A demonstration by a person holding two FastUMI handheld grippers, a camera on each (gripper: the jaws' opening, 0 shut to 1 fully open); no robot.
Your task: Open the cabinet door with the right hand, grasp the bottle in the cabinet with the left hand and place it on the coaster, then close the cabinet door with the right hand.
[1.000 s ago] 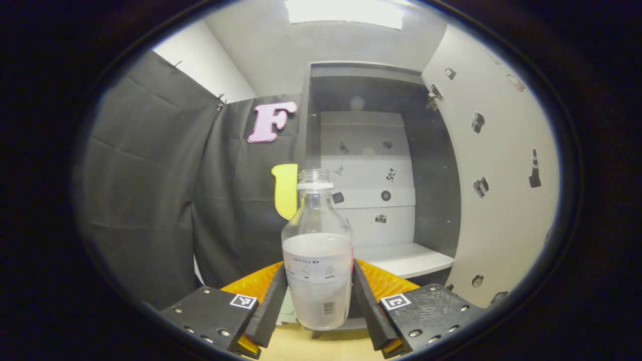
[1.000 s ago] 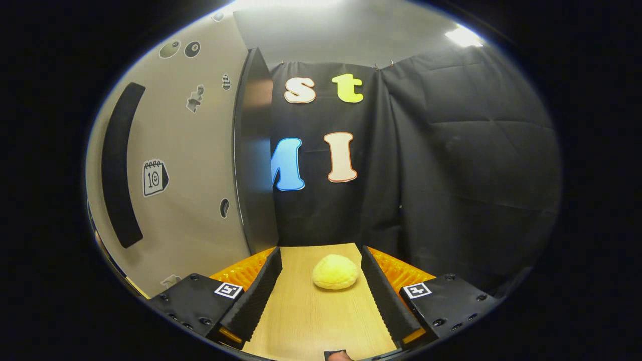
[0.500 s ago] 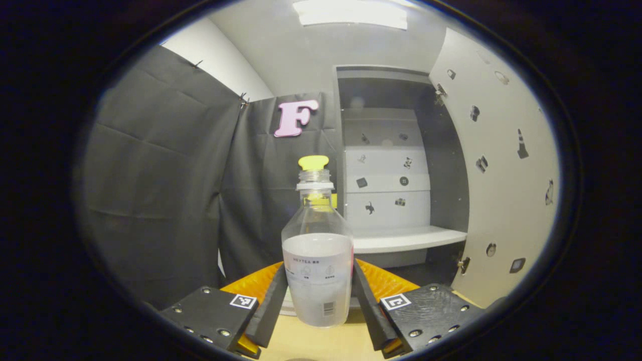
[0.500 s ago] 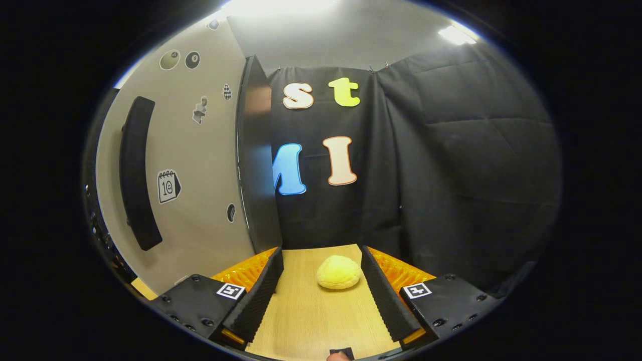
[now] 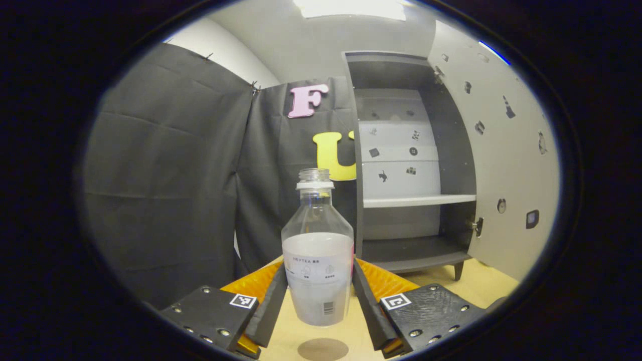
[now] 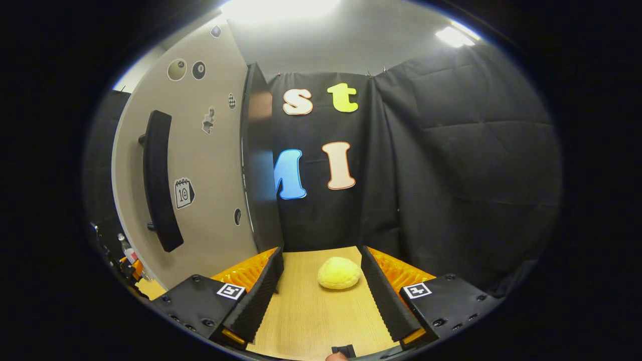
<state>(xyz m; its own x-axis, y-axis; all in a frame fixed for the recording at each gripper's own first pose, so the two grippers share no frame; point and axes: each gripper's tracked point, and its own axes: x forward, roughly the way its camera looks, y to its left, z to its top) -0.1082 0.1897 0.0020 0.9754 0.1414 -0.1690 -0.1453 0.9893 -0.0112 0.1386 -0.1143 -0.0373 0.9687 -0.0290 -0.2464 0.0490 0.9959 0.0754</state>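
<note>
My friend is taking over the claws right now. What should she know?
Left claw: shut on the bottle, held up above the table, with the coaster just below it.
Right claw: open, holding nothing, near the open door and its handle. A yellow lump lies on the table ahead of it.
Done: door opened, bottle out of the cabinet.
Left: set the bottle on the coaster, let go, then close the door with the right claw.
</note>
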